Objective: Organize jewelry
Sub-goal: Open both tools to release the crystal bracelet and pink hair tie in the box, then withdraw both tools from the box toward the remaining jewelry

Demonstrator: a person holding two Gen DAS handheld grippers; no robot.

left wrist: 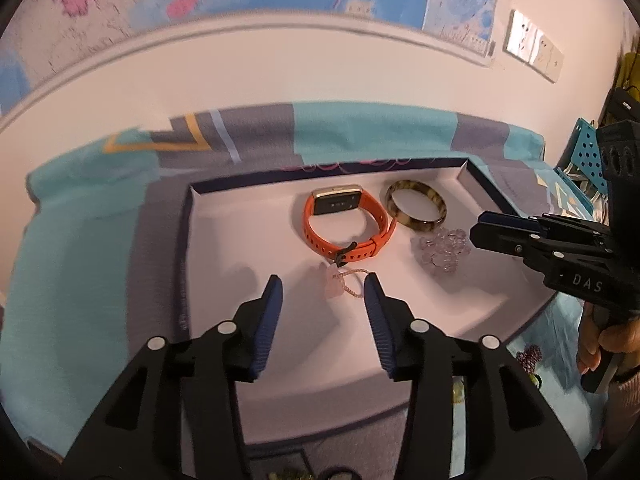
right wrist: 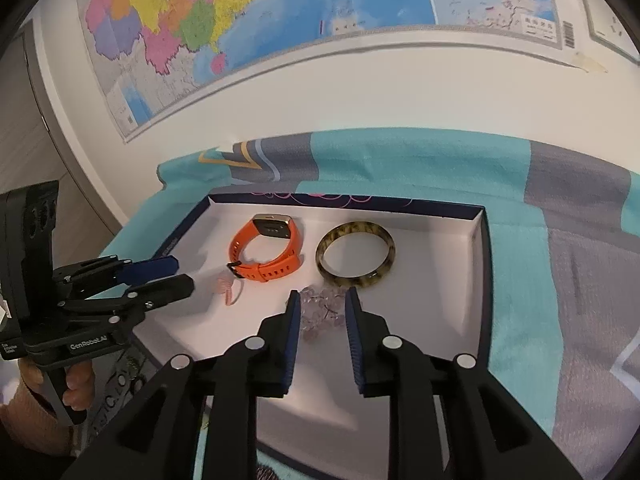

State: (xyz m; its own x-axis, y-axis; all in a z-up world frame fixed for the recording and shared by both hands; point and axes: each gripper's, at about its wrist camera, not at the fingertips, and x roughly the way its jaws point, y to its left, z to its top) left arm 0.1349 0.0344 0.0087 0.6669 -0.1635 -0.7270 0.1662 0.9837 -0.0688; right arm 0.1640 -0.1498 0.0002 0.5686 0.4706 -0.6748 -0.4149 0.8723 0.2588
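Note:
A shallow white tray (left wrist: 188,240) with a dark rim holds an orange watch (left wrist: 344,224), a mottled brown bangle (left wrist: 426,226), a clear bead bracelet (left wrist: 442,254) and a thin pink bracelet (left wrist: 336,284). My left gripper (left wrist: 323,280) is open just above the pink bracelet, which lies flat on the tray floor between and ahead of the tips. In the right wrist view my right gripper (right wrist: 323,293) stands open, its fingers on either side of the clear bead bracelet (right wrist: 320,312), which rests on the tray. The left gripper (right wrist: 184,273) shows at the left there.
The tray lies on a teal and grey patterned cloth (right wrist: 520,208) against a white wall with a map (right wrist: 240,20). Small purple jewellery (left wrist: 528,356) lies on the cloth by the tray's near right corner. A person's hand (left wrist: 600,344) holds the right gripper's handle.

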